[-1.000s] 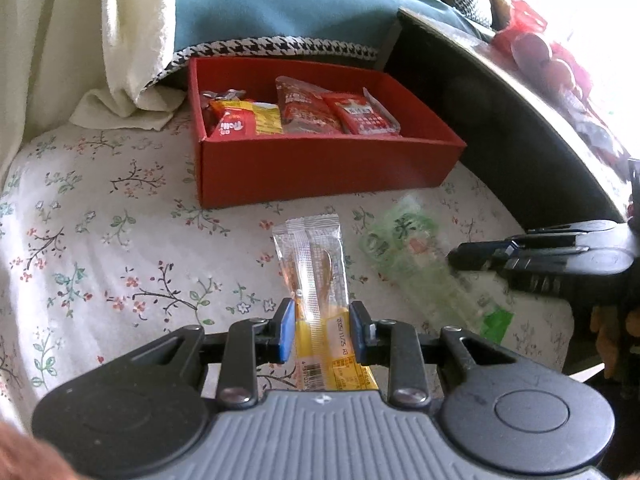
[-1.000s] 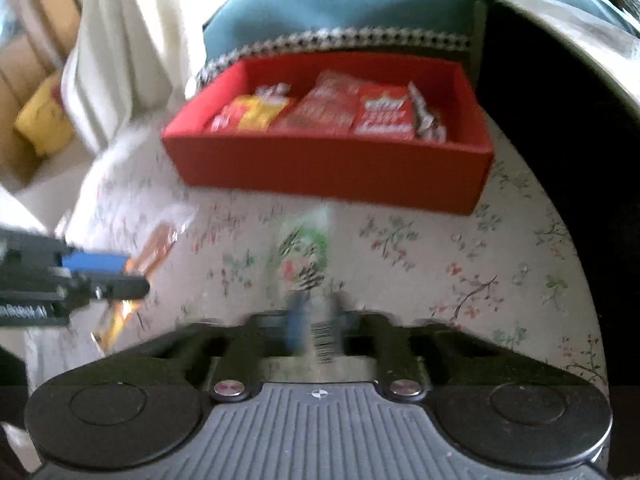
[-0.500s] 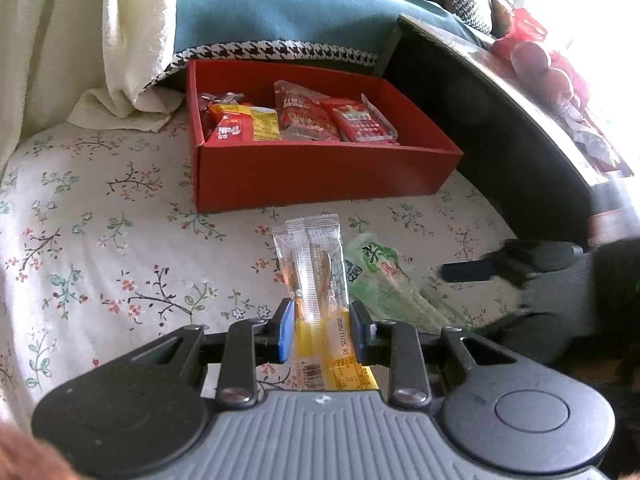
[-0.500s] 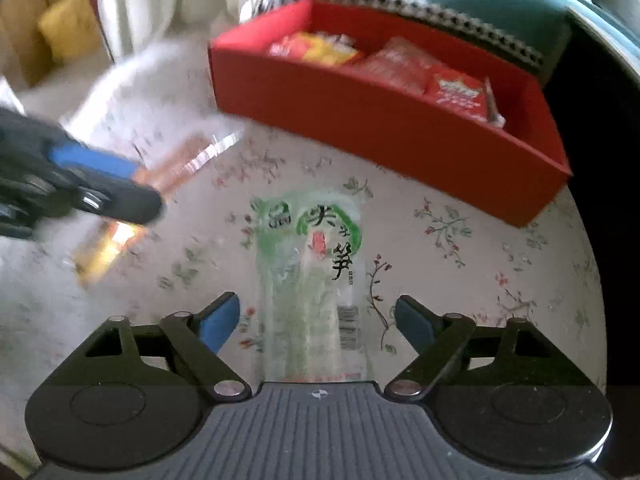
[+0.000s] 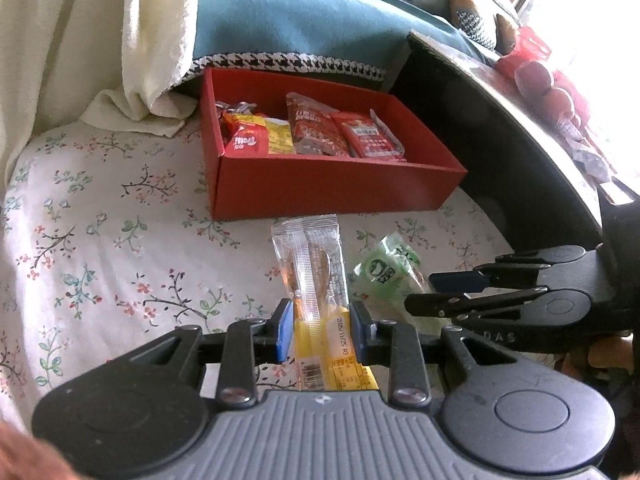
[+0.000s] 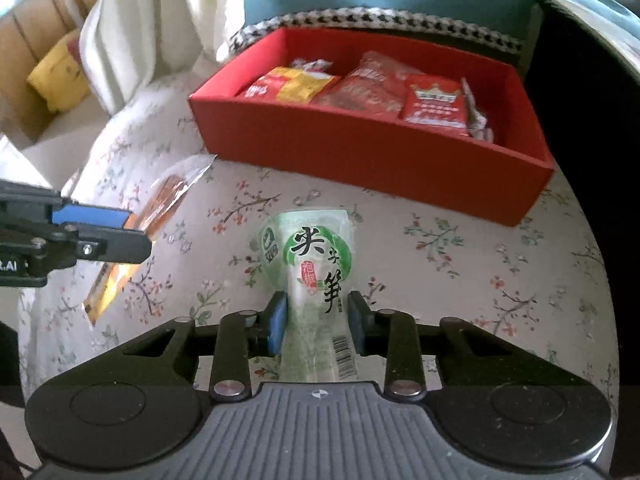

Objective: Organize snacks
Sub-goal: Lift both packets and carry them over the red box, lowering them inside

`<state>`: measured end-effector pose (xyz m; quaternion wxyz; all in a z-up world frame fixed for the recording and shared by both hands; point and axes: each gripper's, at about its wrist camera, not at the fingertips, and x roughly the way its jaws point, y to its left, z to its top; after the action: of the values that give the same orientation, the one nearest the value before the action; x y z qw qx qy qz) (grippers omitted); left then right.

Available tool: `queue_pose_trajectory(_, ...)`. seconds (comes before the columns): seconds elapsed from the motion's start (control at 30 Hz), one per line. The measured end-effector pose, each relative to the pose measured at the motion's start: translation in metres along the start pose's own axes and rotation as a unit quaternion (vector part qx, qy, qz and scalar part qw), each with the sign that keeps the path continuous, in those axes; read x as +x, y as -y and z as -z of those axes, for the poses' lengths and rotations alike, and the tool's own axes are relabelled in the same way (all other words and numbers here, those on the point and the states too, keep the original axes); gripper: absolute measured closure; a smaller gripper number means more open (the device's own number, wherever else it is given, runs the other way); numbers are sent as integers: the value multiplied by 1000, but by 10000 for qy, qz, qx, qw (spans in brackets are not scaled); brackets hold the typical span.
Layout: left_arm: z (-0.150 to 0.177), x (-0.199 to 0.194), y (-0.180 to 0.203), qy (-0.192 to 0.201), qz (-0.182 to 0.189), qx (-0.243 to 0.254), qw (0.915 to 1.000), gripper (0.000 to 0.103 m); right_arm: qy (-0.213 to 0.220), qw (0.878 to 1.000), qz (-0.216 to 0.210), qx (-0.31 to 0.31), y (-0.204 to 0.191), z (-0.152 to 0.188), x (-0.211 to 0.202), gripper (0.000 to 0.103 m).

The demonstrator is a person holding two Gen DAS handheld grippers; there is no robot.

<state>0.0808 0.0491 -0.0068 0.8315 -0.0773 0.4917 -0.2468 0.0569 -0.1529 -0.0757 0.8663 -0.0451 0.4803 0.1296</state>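
Holding two packets ready for filing, one per tool.

Item 1: green packet (image 6: pixel 310 280). Clear film pouch with green print and a barcode near its lower end. Judged light, soft and crinkly, the film likely slick; contents look pale and pliable, so a firm squeeze could crush or slide along it. Best taken across the narrow waist, where the right gripper (image 6: pixel 316 320) now has it. That gripper's jaws have just been closing, and its blue pads press the pouch on both sides. The printed end projects ahead of the fingertips; the barcode end runs back under the tool body.

Item 2: yellow packet (image 5: pixel 316 280). Long narrow sachet, clear at the far end, yellow with a date stamp and barcode at the near end. Judged light and floppy, liable to droop or swing if held at one end only. The left gripper (image 5: pixel 322 330) is clenched on it near the yellow section, pads against both edges, with the clear end reaching forward past the fingertips.

Destination: red box (image 6: pixel 368 160). Open-topped, ahead of both tools on the floral cloth (image 5: pixel 100 240), already holding red and yellow snack packs (image 6: pixel 360 88). Free floor shows at its end to the right of those packs.
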Motion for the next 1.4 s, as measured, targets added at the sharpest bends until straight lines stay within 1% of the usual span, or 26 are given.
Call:
queue_pose_trajectory(0.23, -4, 1, 2, 73, 76, -16, 9999, 80, 487, 9983, -142, 272, 7, -11, -24, 64)
queue_pose_trajectory(0.4, -7, 0, 3, 154, 145, -27, 9998, 80, 949, 9939, -184, 526, 20, -19, -45, 64)
queue_pose_trajectory(0.6, -9, 1, 5, 202, 180, -5, 9996, 80, 1295, 9891, -207, 673, 28, -25, -58, 64)
queue_pose_trajectory(0.8, -13, -5, 8, 450, 249, 17, 9987, 80, 1427, 9869, -237, 709, 31, -29, -65, 64)
queue_pose_trajectory(0.83, -14, -4, 10, 440, 225, 66, 9988, 80, 1422, 9870, -223, 712, 31, -29, -64, 64)
queue_pose_trajectory(0.9, -14, 0, 12, 322, 28, 163, 9993, 80, 1383, 9876, -202, 712, 32, -28, -62, 64)
queue_pose_trajectory(0.93, -13, 4, 12, 249, 22, 151, 9996, 80, 1355, 9880, -210, 716, 32, -28, -61, 64)
queue_pose_trajectory(0.97, -12, 7, 11, 140, 96, 156, 9997, 80, 1321, 9884, -223, 711, 32, -28, -60, 64)
queue_pose_trajectory(1.0, -10, 10, 13, 50, 124, 170, 9998, 77, 1298, 9888, -227, 702, 31, -28, -59, 64)
queue_pose_trajectory(1.03, -6, 12, 15, -34, 56, 214, 9997, 70, 1285, 9890, -230, 694, 31, -28, -58, 64)
queue_pose_trajectory(1.07, -1, 13, 17, -117, -95, 216, 9997, 63, 1285, 9890, -246, 692, 30, -27, -58, 64)
queue_pose_trajectory(1.1, 4, 13, 19, -214, -269, 179, 9992, 51, 1272, 9892, -269, 673, 30, -27, -58, 64)
queue_pose_trajectory(1.13, 10, 13, 21, -281, -367, 189, 9988, 48, 1250, 9898, -276, 627, 29, -26, -57, 64)
queue_pose_trajectory(1.2, 22, 14, 27, -365, -490, 226, 9979, 46, 1235, 9902, -325, 558, 28, -24, -58, 64)
queue_pose_trajectory(1.27, 31, 24, 36, -464, -668, 306, 9962, 40, 1248, 9901, -361, 526, 28, -23, -61, 64)
queue_pose_trajectory(1.3, 35, 35, 42, -619, -910, 456, 9929, 39, 1261, 9898, -374, 541, 29, -23, -63, 64)
queue_pose_trajectory(1.33, 38, 46, 46, -788, -1161, 582, 9884, 41, 1268, 9895, -400, 560, 30, -23, -64, 64)
queue_pose_trajectory(1.37, 43, 50, 52, -722, -1324, 806, 9853, 41, 1282, 9892, -425, 570, 31, -22, -66, 64)
queue_pose_trajectory(1.4, 46, 51, 59, -683, -1499, 1001, 9812, 44, 1298, 9890, -430, 563, 31, -22, -67, 64)
